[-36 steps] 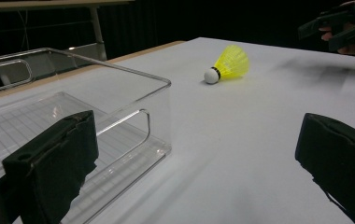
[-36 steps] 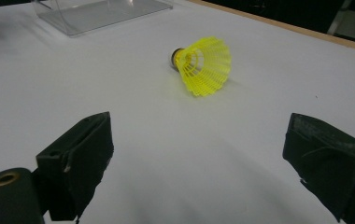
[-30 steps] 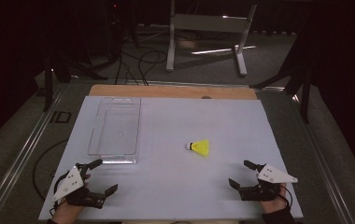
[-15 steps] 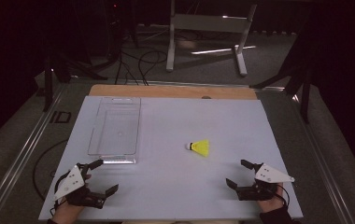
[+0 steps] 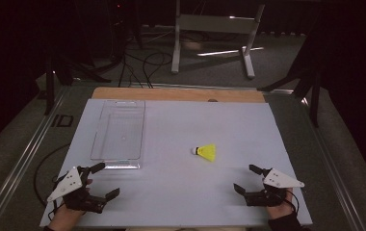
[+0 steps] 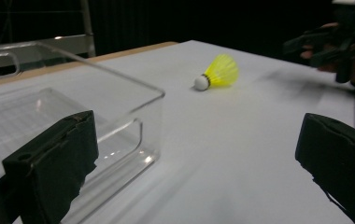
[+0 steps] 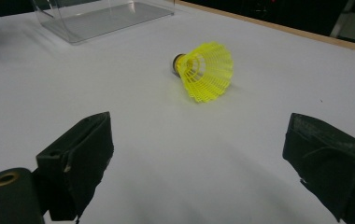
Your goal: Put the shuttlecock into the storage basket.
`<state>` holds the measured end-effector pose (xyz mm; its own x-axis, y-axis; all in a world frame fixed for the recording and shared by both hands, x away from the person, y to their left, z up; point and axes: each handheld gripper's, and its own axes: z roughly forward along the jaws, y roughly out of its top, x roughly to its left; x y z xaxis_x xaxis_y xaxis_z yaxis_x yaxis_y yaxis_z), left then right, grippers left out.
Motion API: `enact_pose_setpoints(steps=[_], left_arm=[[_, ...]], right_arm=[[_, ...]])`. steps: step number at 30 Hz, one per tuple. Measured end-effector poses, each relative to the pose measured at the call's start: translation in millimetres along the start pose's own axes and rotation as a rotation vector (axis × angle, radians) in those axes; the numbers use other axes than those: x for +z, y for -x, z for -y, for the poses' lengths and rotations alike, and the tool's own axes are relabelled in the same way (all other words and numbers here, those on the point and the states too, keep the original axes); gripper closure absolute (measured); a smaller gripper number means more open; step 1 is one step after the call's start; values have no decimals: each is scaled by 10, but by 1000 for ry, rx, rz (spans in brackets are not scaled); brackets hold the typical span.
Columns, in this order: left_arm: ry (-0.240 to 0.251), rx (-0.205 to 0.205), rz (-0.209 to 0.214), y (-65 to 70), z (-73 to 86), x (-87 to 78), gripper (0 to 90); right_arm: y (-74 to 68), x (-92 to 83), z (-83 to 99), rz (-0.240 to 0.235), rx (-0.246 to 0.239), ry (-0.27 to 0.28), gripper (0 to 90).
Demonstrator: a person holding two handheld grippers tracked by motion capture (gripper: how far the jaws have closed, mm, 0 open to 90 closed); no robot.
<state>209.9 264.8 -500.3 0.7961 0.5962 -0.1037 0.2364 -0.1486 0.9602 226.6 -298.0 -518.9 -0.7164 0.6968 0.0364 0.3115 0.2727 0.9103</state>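
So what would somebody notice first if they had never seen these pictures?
Probably the bright yellow shuttlecock, lying on its side alone in the middle of the white table. Next, the clear plastic box on the table's left. Then the left gripper and right gripper near the front edge, both open.
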Motion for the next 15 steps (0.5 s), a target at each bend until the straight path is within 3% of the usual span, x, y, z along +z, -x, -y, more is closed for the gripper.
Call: enact_pose_setpoints(steps=[3, 8, 13, 15], left_arm=[[-10, 17, 28, -15, -102, 8, 2], [-75, 81, 65, -25, -262, 65, 2], [-121, 105, 98, -21, -392, 140, 2], [-133, 92, 115, -27, -424, 180, 2]], right_arm=[[4, 0, -1, 2, -4, -2, 87], [-2, -6, -12, 3, -5, 4, 87], [1, -10, -18, 2, -8, 9, 87], [0, -14, -21, 0, -3, 11, 87]])
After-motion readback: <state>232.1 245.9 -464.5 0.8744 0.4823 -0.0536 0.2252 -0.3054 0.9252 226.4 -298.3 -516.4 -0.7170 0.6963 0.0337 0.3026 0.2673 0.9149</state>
